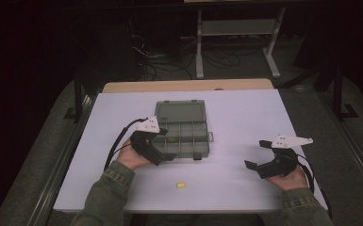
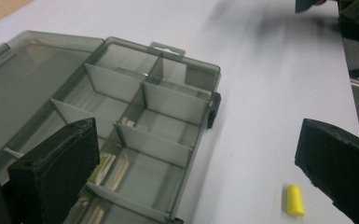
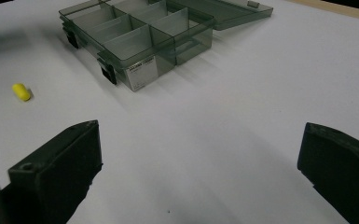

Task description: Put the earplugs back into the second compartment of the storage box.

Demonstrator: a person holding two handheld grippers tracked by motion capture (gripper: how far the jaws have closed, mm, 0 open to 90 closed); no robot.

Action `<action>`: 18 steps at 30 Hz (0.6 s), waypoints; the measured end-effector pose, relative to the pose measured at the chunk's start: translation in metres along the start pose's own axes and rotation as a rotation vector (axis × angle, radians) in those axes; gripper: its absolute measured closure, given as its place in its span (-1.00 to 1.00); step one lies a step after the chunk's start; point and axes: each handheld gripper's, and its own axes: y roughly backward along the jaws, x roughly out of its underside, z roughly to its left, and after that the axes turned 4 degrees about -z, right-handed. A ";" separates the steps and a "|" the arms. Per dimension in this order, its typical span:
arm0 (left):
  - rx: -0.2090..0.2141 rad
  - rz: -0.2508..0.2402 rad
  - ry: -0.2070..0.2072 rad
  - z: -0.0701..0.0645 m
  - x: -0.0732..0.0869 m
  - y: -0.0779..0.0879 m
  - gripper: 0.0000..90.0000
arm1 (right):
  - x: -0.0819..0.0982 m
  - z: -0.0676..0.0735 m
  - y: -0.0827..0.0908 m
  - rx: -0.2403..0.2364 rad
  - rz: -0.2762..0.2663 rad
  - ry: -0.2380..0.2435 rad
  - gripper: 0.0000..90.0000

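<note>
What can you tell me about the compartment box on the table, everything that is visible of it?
The compartment box looks like smoky grey see-through plastic. It lies flat on the white table, its lid swung fully open and resting flat behind it. Thin dividers split the tray into small cells; some cells hold small pale pieces. Two dark latches sit on its front edge, and a white label on one side wall. The left gripper hovers at its front left corner; whether it touches is unclear.

The room around my bench is nearly black in the high view; only the benchtop catches pale, even light from overhead. Shadows under the smoky organizer box fall soft toward 5 o'clock. My left tool's view smears with motion blur toward 1 o'clock. Close-up jaws look soft.
</note>
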 end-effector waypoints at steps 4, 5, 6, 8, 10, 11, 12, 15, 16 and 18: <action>0.002 0.018 -0.007 -0.006 0.002 -0.001 -1.00 | 0.000 0.000 0.000 0.000 0.001 0.001 -1.00; 0.002 0.018 -0.007 -0.006 0.002 -0.001 -1.00 | 0.000 0.000 0.000 0.000 0.001 0.001 -1.00; 0.003 0.021 -0.007 -0.007 0.003 -0.001 -1.00 | 0.000 0.000 0.000 0.001 0.002 0.001 -1.00; 0.006 0.024 -0.010 -0.011 0.004 -0.001 -1.00 | 0.000 0.000 0.000 0.000 0.000 0.001 -1.00; 0.005 0.032 -0.016 -0.014 0.005 -0.001 -1.00 | 0.000 0.000 0.000 0.001 -0.001 0.002 -1.00; 0.006 0.035 -0.016 -0.015 0.006 -0.002 -1.00 | 0.000 0.000 0.000 0.000 0.000 0.002 -1.00; 0.009 0.039 -0.015 -0.016 0.006 -0.003 -1.00 | 0.000 0.000 0.000 0.001 -0.001 0.002 -1.00; 0.011 0.056 -0.016 -0.019 0.008 -0.005 -1.00 | 0.000 0.000 0.001 0.001 -0.001 0.003 -1.00; 0.014 0.065 -0.018 -0.022 0.009 -0.006 -1.00 | 0.000 0.000 0.001 0.001 0.000 0.003 -1.00; 0.019 0.072 -0.019 -0.023 0.009 -0.007 -1.00 | 0.000 0.000 0.001 0.001 0.001 0.003 -1.00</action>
